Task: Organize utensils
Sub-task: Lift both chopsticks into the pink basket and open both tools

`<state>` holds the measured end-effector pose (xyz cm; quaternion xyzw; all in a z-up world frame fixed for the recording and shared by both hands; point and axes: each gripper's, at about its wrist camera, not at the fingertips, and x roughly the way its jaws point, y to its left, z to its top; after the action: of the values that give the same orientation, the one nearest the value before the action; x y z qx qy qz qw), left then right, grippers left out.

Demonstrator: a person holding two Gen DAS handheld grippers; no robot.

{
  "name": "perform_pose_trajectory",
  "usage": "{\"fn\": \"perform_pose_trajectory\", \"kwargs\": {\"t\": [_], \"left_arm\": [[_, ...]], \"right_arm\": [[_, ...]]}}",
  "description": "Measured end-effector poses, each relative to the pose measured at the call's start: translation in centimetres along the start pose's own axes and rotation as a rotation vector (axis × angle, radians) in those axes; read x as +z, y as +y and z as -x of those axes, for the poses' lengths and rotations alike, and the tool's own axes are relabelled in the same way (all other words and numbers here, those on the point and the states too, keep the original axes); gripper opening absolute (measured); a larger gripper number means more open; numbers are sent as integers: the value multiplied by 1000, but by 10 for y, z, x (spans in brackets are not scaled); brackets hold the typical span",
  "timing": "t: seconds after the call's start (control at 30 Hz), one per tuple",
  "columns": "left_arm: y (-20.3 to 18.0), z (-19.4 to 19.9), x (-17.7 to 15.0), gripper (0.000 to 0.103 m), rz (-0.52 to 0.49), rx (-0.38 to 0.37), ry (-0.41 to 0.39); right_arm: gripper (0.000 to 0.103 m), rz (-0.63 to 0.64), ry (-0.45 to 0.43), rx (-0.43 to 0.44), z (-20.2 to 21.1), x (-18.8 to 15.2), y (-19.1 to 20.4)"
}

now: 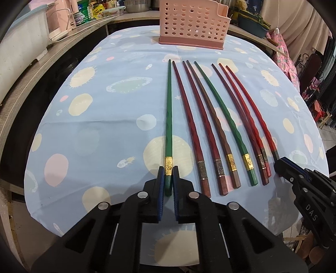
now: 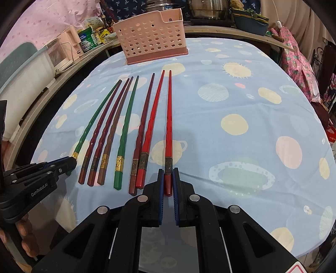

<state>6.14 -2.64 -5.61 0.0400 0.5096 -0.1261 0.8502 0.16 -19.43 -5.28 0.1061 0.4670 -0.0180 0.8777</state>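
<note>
Several chopsticks lie side by side on the blue patterned tablecloth [image 1: 100, 117], tips toward a pink perforated utensil holder [image 1: 194, 23] at the far edge; the holder also shows in the right wrist view [image 2: 151, 41]. My left gripper [image 1: 168, 171] is shut on the handle of the leftmost green chopstick [image 1: 168, 117], which lies on the cloth. My right gripper [image 2: 168, 173] is shut on the handle of the rightmost red chopstick [image 2: 169, 126], also on the cloth. Between them lie dark red, brown, green [image 1: 222, 113] and red chopsticks. Each gripper shows in the other's view, the right one [image 1: 282, 166] and the left one [image 2: 70, 166].
A wooden counter [image 1: 42, 61] runs along the left and back with a white appliance [image 1: 23, 40], bottles and cans [image 1: 86, 12], pots and a dark basin [image 1: 252, 26]. Pink cloth [image 2: 294, 52] and chairs stand past the table's right edge.
</note>
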Motion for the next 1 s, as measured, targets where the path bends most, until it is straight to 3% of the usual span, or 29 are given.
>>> {"fn": "perform_pose_trajectory", "kwargs": {"t": [0.33,0.57,1.0], "left_arm": [[4,17,9,7,31,-25,-25],[9,43,27,7,58,-45,-79],[16,92,106,7,84,-53,-231]], "right_arm": [[7,-2,-42,9,15,10,0],[7,-24,-108,20,40,36,-4],[7,-54,-285,45,85,120,-21]]}}
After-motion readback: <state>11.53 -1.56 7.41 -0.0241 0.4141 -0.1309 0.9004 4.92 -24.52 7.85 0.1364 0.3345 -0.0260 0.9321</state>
